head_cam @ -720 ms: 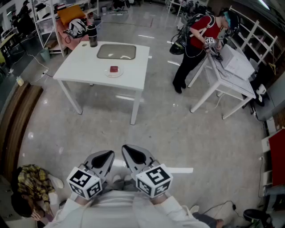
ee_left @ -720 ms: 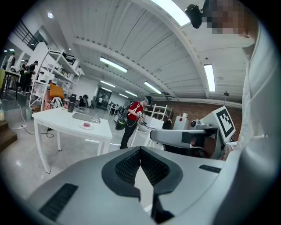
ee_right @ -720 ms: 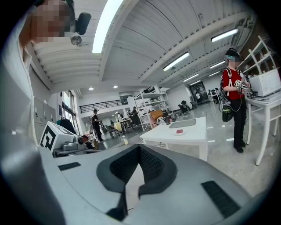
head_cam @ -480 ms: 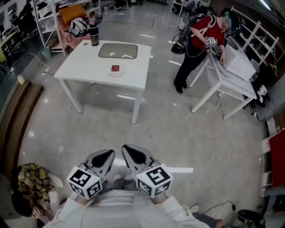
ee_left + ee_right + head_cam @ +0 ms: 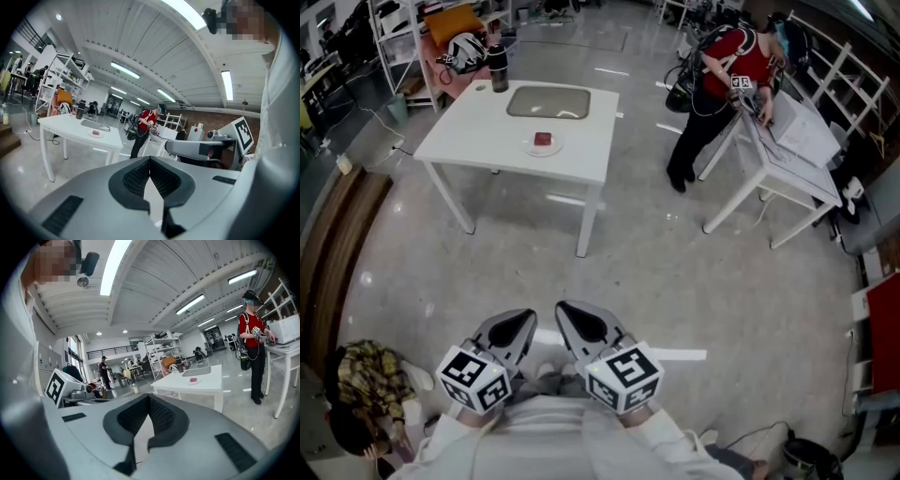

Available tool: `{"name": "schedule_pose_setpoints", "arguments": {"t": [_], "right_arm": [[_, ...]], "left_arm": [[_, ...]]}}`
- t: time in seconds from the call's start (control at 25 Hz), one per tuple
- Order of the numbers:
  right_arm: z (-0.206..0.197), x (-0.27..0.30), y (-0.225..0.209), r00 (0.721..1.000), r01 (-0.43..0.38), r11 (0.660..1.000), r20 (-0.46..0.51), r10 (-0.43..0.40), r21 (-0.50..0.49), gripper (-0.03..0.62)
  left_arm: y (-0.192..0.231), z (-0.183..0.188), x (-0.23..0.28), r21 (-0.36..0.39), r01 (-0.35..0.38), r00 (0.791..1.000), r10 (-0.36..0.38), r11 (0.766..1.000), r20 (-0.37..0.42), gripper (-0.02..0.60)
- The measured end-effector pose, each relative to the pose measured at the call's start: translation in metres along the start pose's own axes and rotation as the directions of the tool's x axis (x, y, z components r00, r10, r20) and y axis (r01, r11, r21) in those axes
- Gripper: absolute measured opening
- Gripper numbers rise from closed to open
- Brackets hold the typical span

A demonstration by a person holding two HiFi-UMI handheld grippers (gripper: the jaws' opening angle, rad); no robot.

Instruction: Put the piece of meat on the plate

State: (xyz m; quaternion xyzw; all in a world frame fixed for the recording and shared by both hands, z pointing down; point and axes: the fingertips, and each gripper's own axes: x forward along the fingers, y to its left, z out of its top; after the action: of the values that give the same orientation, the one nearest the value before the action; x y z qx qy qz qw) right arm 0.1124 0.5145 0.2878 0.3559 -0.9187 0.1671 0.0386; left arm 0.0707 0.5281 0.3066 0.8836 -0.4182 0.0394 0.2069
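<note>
A red piece of meat (image 5: 543, 140) lies on a small white plate (image 5: 532, 146) on the white table (image 5: 469, 141) far ahead. It also shows in the left gripper view (image 5: 96, 133) and, small, in the right gripper view (image 5: 193, 379). My left gripper (image 5: 525, 317) and right gripper (image 5: 566, 310) are held side by side close to my body, well short of the table. Both are shut with nothing between the jaws. Each gripper view shows its own jaws closed, the left gripper (image 5: 150, 160) and the right gripper (image 5: 149, 397).
A grey tray (image 5: 548, 101) and a dark bottle (image 5: 500, 73) stand at the table's far side. A person in red (image 5: 722, 80) works at a second white table (image 5: 787, 159) on the right. Someone crouches at lower left (image 5: 361, 398). Shelves line the back left.
The table has slid slightly up and right in the head view. Both grippers stay shut and barely move.
</note>
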Motion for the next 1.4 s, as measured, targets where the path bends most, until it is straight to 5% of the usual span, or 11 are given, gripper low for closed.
{"name": "schedule_pose_setpoints", "arguments": {"t": [0.84,1.4], "right_arm": [[-0.014,0.002,-0.048,0.999,-0.003,0.999,-0.047,0.005,0.047,0.015],[0.027,0.122,-0.107,0.997,0.054,0.997,-0.064,-0.051,0.049,0.015]], "left_arm": [[0.022,-0.016,0.036,-0.094,-0.076,0.997,0.075,0.993,-0.014,0.009],[0.132,0.053,0.101,-0.09,-0.04,0.999,0.041,0.995,0.006,0.009]]}}
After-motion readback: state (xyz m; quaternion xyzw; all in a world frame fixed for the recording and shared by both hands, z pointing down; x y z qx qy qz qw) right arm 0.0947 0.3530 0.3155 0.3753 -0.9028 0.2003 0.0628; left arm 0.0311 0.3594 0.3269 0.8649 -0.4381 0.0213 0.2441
